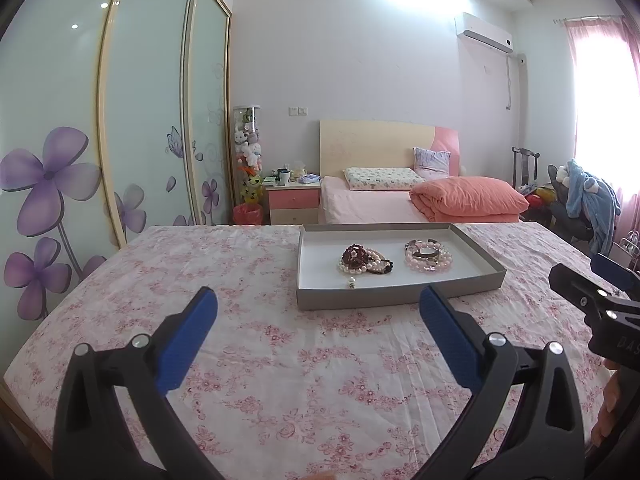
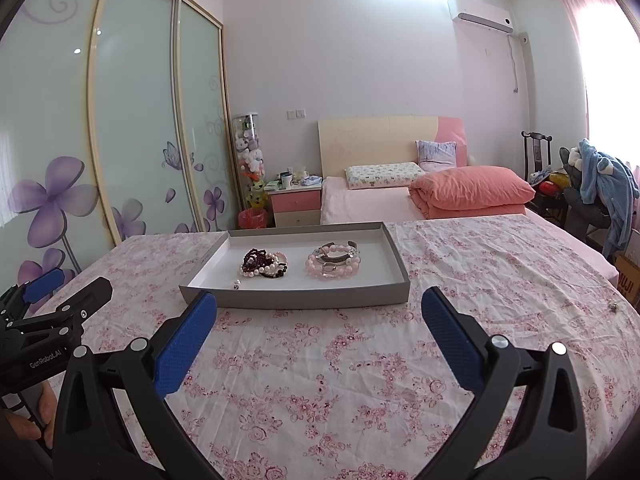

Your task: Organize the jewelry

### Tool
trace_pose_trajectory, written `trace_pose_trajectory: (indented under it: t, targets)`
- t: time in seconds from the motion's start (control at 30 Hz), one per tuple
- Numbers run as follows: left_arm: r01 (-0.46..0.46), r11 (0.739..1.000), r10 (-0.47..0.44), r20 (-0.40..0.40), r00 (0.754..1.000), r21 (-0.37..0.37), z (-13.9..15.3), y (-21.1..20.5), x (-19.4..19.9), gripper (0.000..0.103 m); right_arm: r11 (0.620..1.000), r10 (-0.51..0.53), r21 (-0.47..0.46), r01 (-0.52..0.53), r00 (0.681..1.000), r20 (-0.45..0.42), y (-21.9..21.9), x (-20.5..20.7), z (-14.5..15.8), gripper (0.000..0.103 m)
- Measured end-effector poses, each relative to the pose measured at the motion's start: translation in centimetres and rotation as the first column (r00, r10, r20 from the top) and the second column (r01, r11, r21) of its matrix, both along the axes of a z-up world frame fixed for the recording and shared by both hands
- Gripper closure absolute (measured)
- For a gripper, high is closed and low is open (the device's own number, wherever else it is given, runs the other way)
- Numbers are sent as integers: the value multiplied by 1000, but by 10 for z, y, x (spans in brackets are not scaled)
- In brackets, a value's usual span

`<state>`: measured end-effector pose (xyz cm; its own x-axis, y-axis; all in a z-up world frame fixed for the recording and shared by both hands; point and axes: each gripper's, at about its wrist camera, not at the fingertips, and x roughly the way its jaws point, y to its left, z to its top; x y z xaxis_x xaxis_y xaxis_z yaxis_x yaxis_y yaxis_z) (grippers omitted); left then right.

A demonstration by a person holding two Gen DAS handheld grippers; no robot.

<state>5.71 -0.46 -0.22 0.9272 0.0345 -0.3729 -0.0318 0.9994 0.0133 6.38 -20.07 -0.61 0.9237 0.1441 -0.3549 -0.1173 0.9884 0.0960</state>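
Observation:
A shallow grey tray [image 1: 396, 300] [image 2: 296, 298] sits on the floral cloth, just beyond both grippers. Inside lie a heap of dark red and pearl bead strands [image 1: 362, 262] [image 2: 264, 264], a stack of pink bracelets [image 1: 428, 258] [image 2: 334, 262], and a small pearl piece [image 1: 351, 283] [image 2: 237, 286] near the front wall. My left gripper [image 1: 318, 296] [image 2: 80, 280] is open and holds nothing. My right gripper [image 2: 319, 296] [image 1: 576, 266] is also open and holds nothing. A tiny dark object [image 2: 612, 307] rests on the cloth at far right.
The pink floral cloth [image 2: 360, 360] covers a wide flat surface. Behind it are a bed with an orange quilt [image 2: 472, 192], a pink nightstand [image 2: 296, 204] and a sliding wardrobe [image 1: 140, 120]. A chair draped in blue clothing [image 2: 608, 188] stands at right.

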Motion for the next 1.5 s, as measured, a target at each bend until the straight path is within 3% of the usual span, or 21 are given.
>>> trace_pose_trajectory:
  t: [1.5]
  targets:
    - [9,1000,-10,-33,999,-21,-4,0,9,4,1000,-3,15,3,999,-35,-2,6,-12,2]
